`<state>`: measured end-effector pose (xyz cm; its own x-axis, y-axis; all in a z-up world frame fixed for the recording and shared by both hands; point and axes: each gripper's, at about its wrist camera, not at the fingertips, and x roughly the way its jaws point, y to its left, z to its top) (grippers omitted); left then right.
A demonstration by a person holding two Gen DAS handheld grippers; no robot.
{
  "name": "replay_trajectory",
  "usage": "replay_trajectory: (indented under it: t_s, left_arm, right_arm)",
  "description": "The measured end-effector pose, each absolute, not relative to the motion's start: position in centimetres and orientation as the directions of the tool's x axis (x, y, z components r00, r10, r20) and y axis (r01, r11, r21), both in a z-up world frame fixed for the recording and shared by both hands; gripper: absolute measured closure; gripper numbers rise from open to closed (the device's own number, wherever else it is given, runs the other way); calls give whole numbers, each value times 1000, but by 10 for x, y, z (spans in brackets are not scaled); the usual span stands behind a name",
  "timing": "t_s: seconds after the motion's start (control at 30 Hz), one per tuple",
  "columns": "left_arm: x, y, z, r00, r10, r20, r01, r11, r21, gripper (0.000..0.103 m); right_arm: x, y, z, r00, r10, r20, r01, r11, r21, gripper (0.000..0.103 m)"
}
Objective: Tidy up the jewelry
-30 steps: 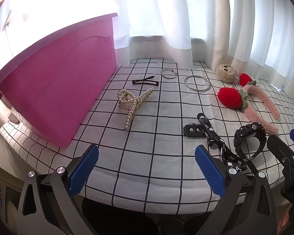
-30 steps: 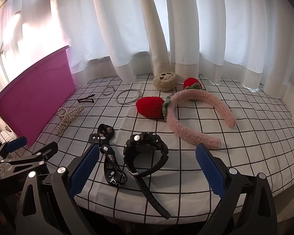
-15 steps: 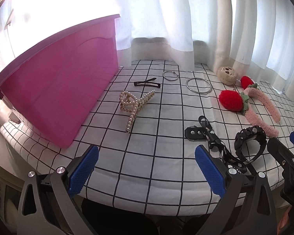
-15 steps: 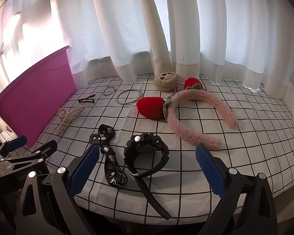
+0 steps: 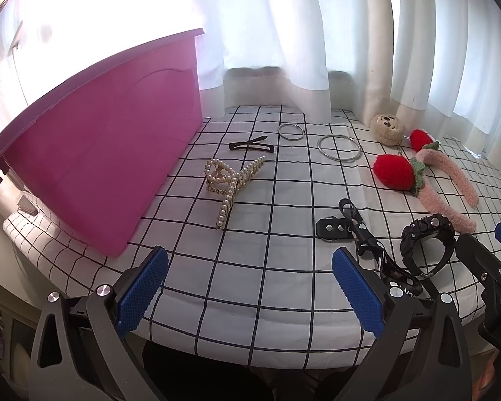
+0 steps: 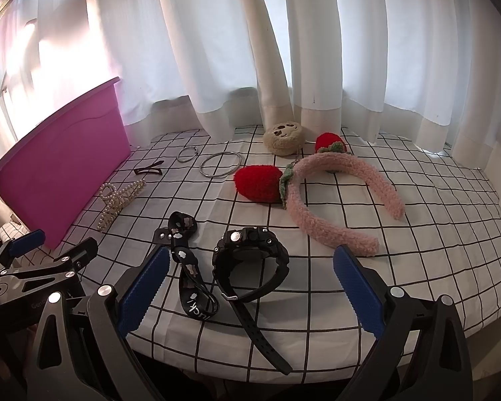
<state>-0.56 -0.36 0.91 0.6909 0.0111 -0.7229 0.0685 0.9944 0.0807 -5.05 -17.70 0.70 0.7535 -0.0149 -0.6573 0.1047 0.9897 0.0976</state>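
Note:
A pink storage box (image 5: pixel 110 167) stands at the left of the checked tablecloth (image 5: pixel 277 267); it also shows in the right wrist view (image 6: pixel 60 173). On the cloth lie a pearl hair claw (image 5: pixel 230 180), a black hair clip (image 5: pixel 250 146), two metal bangles (image 5: pixel 340 147), a black watch (image 6: pixel 250 260), a black strap (image 6: pixel 187 267) and a pink strawberry headband (image 6: pixel 334 207). My left gripper (image 5: pixel 250 294) is open and empty at the table's front edge. My right gripper (image 6: pixel 247 294) is open and empty, just in front of the watch.
A beige plush keychain (image 6: pixel 284 135) lies at the back by the white curtains (image 6: pixel 284 50). The table's front edge (image 5: pixel 250 344) runs just beyond my fingers. The left gripper shows at the lower left of the right wrist view (image 6: pixel 33 260).
The left gripper has drawn back and risen slightly, so the items look farther away. The right gripper has hardly moved. Both jaws stay open.

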Motion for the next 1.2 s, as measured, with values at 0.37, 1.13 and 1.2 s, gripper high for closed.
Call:
replay_trajectory:
  t_s: [0.37, 1.13, 1.2]
  left_arm:
    - [-4, 1, 9, 691, 7, -723, 66, 995, 72, 6]
    - [-3, 7, 3, 682, -12, -732, 70, 996, 49, 6]
    - [-3, 11, 1, 677, -21, -735, 71, 997, 36, 6]
  right_arm:
    - [-52, -177, 6, 751, -14, -660, 107, 989, 101, 9]
    - [-56, -185, 5, 745, -39, -666, 96, 994, 49, 9]
    - [-59, -194, 4, 746, -51, -664, 105, 994, 42, 9]
